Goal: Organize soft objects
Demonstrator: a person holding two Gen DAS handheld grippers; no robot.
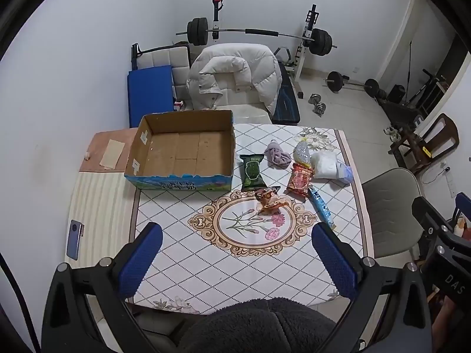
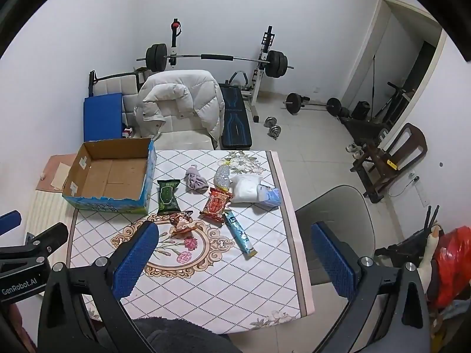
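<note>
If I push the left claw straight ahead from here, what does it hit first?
Probably the crumpled orange-brown snack wrapper on the floral tablecloth; the open left claw centres on it, though depth is unclear.

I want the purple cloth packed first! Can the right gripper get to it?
Probably yes. The right gripper is open and holds nothing, and the purple cloth lies uncovered on the table, apart from the green packet.

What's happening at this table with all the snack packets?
A person holds two tongs, left and right, both open and empty above the table's near edge. Nothing is sorted yet: the cardboard box sits empty, while the green packet, red packet, purple cloth and blue tube lie loose on the tablecloth.
</note>
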